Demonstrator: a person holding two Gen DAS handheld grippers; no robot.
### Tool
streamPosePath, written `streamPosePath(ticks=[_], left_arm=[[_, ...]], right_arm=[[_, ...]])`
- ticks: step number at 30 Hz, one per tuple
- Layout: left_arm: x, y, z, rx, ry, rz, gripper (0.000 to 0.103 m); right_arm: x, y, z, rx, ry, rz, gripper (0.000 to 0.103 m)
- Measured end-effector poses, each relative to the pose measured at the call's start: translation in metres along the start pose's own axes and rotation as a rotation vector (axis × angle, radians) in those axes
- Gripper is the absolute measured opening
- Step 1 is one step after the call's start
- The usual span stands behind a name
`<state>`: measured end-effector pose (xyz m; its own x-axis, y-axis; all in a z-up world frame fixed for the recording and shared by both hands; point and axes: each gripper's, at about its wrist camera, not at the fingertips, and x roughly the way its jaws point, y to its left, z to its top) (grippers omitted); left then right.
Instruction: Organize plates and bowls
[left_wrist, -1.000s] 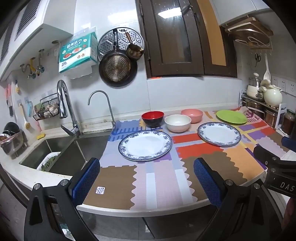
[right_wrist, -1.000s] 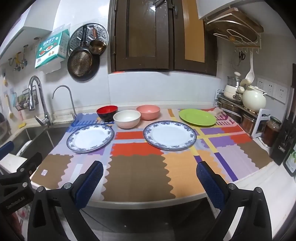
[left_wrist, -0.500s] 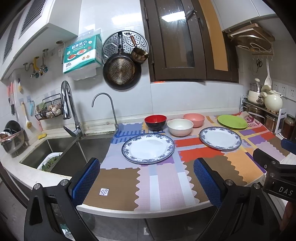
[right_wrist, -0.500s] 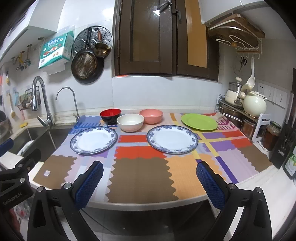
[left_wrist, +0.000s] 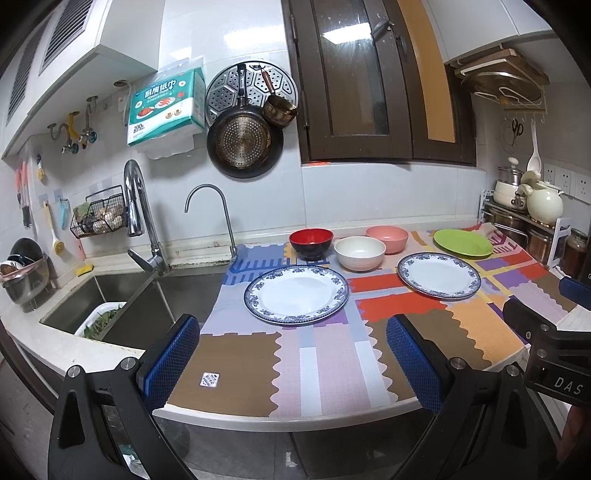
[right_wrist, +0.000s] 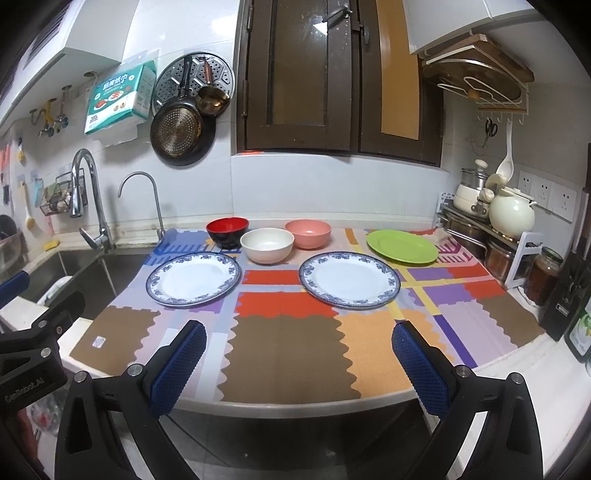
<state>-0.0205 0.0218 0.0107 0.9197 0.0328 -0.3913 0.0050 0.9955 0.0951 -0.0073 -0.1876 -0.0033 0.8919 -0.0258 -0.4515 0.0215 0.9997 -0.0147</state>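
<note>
Two blue-rimmed white plates lie on the patchwork mat: the left plate and the right plate. Behind them stand a red bowl, a white bowl and a pink bowl. A green plate lies at the back right. My left gripper and right gripper both hang open at the counter's front edge, well short of the dishes, holding nothing.
A sink with two taps lies left of the mat. Pots, a kettle and jars crowd a rack at the right. Pans hang on the back wall. The mat's front half holds no dishes.
Both grippers have drawn back slightly and tilted up, so the dishes sit a little lower and farther in each view. No dish has moved.
</note>
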Motion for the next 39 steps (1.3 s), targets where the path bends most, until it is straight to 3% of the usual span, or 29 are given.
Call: streamPosePath(ticks=[39], left_arm=[[-0.0027,-0.0004,0.0046,-0.010,0.002,-0.014,0.103]], right_arm=[[-0.0043,-0.0034,0.0000,-0.004,-0.014,-0.005,0.102]])
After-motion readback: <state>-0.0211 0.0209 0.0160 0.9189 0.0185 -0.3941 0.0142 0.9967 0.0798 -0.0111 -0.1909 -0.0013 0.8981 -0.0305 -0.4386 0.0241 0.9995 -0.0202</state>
